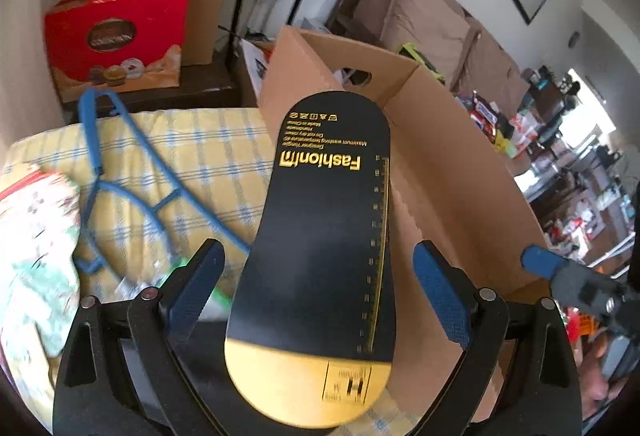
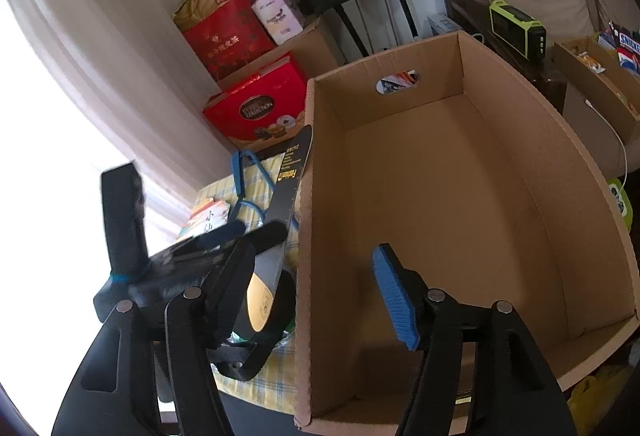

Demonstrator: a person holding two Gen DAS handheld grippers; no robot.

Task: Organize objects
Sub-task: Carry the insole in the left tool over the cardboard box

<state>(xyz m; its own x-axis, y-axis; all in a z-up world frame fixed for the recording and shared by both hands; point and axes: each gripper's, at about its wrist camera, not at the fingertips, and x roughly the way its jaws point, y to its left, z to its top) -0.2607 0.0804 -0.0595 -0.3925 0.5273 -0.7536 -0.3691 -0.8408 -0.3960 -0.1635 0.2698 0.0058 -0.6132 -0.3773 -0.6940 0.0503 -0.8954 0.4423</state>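
**Two grippers spread wide beside one empty carton**

One cardboard box (image 2: 440, 195) stood open-topped on the checked cloth (image 1: 192, 155), bare inside, a hand slot cut in its far wall. Leaned against the box's outer left wall: a black-and-tan shoe-shaped card (image 1: 324, 236) printed "Fashion", toe end up near the box's far-left corner, tan heel end low at the near edge of the cloth. Lay on the cloth left of the card: a blue hanger (image 1: 120, 163), partly tucked behind it.

Left gripper (image 1: 316, 292) straddled the card with jaws wide, blue pads clear of both edges, nothing clamped. Right gripper (image 2: 316, 268) also held apart, jaws moderately wide and astride the box's left wall: one finger inside the box, the other outside by the card, gripping nothing. Seen at the far-left corner, off the cloth: a red gift box (image 1: 116, 39).
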